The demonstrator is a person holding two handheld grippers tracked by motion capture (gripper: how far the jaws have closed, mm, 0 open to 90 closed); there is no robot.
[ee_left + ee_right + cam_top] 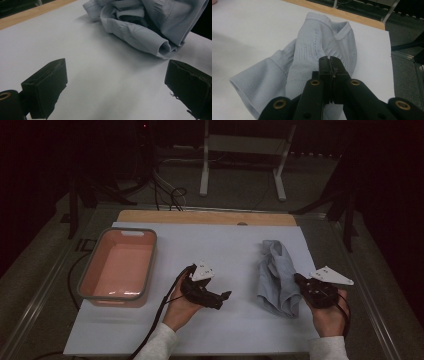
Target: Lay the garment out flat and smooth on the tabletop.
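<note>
From the high view, I'm working on the pale blue garment [277,277], which is lying crumpled on the white sheet of the desk [225,250], well to the right of the pink tub [119,266]. My left tongs [223,296] are pointing across at the garment with bare sheet between us, and my right tongs [299,280] are resting at the garment's right edge. I'm judging this as a two-handed pick, so the job now is getting the left side onto cloth cleanly.

From the left gripper view, my left tongs [117,85] are released, jaws standing wide with nothing between them, and the garment [147,22] is lying ahead, its rolled cuff [163,47] the nearest part. I'm aiming for that cuff: I think it gives a thick fold to bite, and I'm wanting to stay low so the bottom jaw slides under the cloth rather than pushing it away.

From the right gripper view, my right tongs [330,65] are clenched, jaws pressed together over the garment [312,52], with the collar [342,31] beyond the tips. I cannot tell whether a fold is pinched between them, so I'm treating that side as unsure and keeping it steady near the garment while the left comes in.
</note>
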